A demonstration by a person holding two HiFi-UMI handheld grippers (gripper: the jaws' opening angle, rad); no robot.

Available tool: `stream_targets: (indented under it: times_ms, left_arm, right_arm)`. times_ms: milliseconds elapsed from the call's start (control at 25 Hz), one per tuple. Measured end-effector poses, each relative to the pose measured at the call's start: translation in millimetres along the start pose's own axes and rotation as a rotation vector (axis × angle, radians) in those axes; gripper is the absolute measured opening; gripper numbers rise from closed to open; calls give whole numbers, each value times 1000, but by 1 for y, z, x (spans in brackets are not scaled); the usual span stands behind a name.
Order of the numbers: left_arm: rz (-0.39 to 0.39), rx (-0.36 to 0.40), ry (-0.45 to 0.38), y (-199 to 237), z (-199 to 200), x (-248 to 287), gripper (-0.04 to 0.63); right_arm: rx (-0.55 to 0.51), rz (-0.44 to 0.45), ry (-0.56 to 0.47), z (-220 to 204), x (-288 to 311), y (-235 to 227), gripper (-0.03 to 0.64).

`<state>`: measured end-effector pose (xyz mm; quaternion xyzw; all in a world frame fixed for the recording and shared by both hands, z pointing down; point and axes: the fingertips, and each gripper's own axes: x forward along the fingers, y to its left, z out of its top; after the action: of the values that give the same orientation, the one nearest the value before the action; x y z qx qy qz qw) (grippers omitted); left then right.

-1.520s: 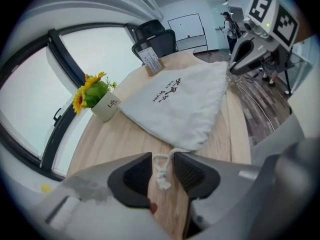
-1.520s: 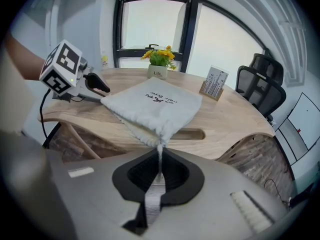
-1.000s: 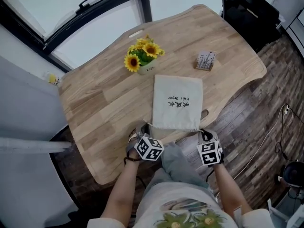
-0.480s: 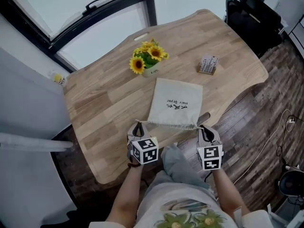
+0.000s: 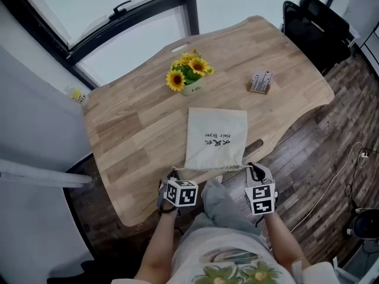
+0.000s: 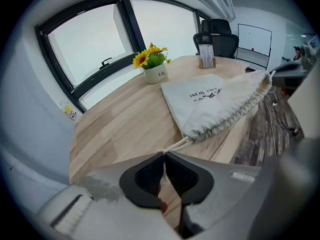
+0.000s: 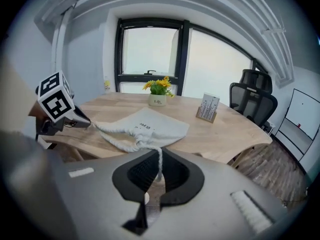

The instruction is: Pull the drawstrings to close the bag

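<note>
Pale canvas on a wooden counter (image 5: 130, 129): that's the bag (image 5: 216, 136), lying flat with its printed side up. Its mouth is bunched into tight gathers right at the counter's near edge. What's inside it, if anything, can't be seen from here.

The left gripper (image 5: 174, 173) is clamped tight on the left drawstring (image 6: 180, 143). The thin cord runs straight from between its jaws to the gathered corner. Over on the other side, the right gripper (image 5: 253, 169) is clenched on the right drawstring (image 7: 159, 156). That white twisted cord is pinched between the pads and leads up to the puckered mouth. Both grippers sit just off the counter's near edge, one at each side of the mouth.

Further back, a small white pot (image 5: 192, 89) holds a bunch of sunflowers (image 5: 189, 73) with green leaves. It stands just beyond the bag's far end. Off to the right, well apart from the bag, a little wooden stand (image 5: 261, 81) holds a row of upright cards. A black office chair (image 5: 314, 22) waits past the far right corner.
</note>
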<state>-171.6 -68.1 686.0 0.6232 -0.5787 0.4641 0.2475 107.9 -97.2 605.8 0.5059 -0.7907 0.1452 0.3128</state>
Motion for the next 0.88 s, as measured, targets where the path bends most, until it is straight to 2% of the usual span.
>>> stream_targets:
  times_ms: [160, 280, 360, 520, 640, 760, 880]
  left_arm:
    - [23, 75, -17, 0, -12, 3, 36]
    - [42, 106, -65, 1, -7, -2, 136]
    - [48, 171, -84, 0, -3, 0, 177]
    - [62, 353, -109, -11, 7, 8, 218]
    - [52, 443, -127, -19, 13, 15, 218]
    - [-8, 450, -146, -23, 16, 19, 216]
    - [-41, 439, -165, -25, 19, 17, 112]
  right_arm:
    - [-25, 20, 27, -13, 1, 10, 4]
    - [-11, 21, 35, -17, 1, 10, 3]
    - [-6, 23, 37, -18, 2, 11, 4]
    - [-4, 28, 41, -18, 3, 12, 3]
    - [-2, 34, 47, -19, 3, 13, 3]
    - [0, 37, 51, -20, 2, 14, 5]
    - [5, 40, 57, -23, 2, 13, 3]
